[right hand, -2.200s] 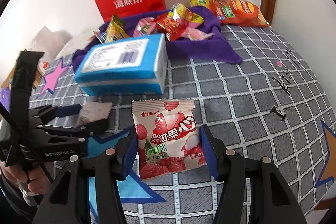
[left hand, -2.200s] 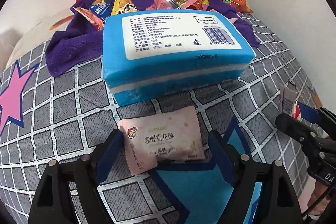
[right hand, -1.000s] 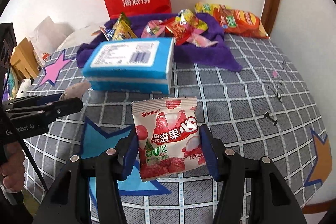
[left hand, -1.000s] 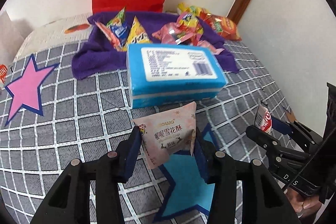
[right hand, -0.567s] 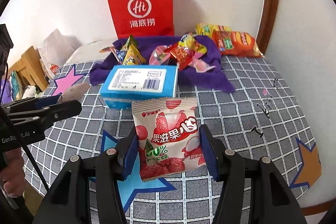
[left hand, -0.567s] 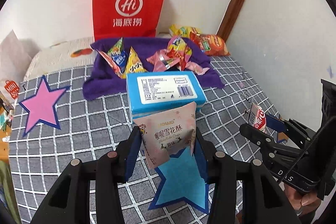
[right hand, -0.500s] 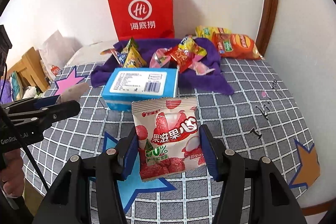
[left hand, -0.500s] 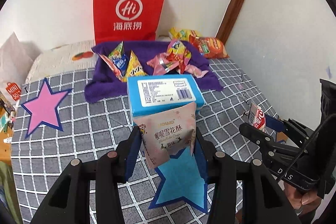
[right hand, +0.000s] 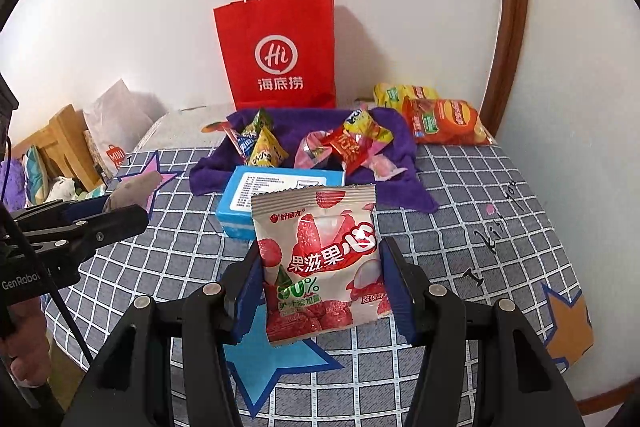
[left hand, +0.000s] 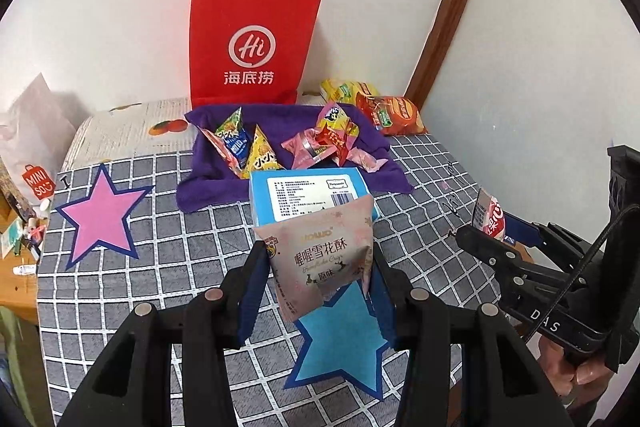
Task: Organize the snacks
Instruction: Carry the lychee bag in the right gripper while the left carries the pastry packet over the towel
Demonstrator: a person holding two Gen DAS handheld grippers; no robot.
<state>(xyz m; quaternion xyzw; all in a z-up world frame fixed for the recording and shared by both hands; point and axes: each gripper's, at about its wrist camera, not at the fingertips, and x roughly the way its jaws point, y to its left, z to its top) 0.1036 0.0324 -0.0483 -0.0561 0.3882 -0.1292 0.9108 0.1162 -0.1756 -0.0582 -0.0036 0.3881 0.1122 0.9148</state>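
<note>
Left gripper point(left hand: 318, 281) clamped on pale pink snowflake-crisp packet point(left hand: 322, 257), packet tilted, pinched by its sides between blue pads, held off the bed. Right gripper point(right hand: 322, 285) clamped on red-and-white lychee gummy packet point(right hand: 320, 259), upright, pads pressing both side edges, also off the bed. Below both: grey checked bedspread point(left hand: 168, 259) with star patches. Blue tissue pack point(left hand: 304, 197) lies flat on bedspread, just beyond held packets. Purple towel point(left hand: 288, 151) behind tissue pack, loose snacks piled on it: triangular packets on left, pink and red wrappers on right. Orange chip bag point(right hand: 444, 123) and yellow bag at far corner near wooden door frame. Red paper bag point(right hand: 278, 51) stands upright against wall behind towel. Each gripper visible side-on in the other's view.
</note>
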